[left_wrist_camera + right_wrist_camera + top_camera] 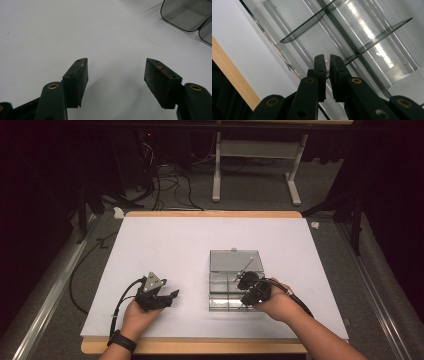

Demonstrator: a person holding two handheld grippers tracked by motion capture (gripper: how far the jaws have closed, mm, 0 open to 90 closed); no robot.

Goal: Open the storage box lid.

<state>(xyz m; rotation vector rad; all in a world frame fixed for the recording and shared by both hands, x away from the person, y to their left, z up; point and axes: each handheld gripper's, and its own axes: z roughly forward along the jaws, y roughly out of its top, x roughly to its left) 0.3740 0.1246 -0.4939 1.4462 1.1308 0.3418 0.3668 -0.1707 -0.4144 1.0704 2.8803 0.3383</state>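
A clear plastic compartment box (223,303) lies open right of the table's centre, its lid (227,262) folded back flat. My right gripper (242,281) hovers over the box's compartments. In the right gripper view its jaws (327,59) are nearly together on a thin pale pin, and dividers (303,26) cross the box below. In the high view a thin rod (244,267) slants from that gripper up over the lid. My left gripper (173,297) rests low at the front left, open and holding nothing (116,70). Rounded corners of the box (183,15) lie ahead of it to the right.
The white table sheet (165,245) is bare around the box, with a wooden edge (200,347) at the front. Beyond the far edge are floor cables (165,180) and a white table frame (255,165).
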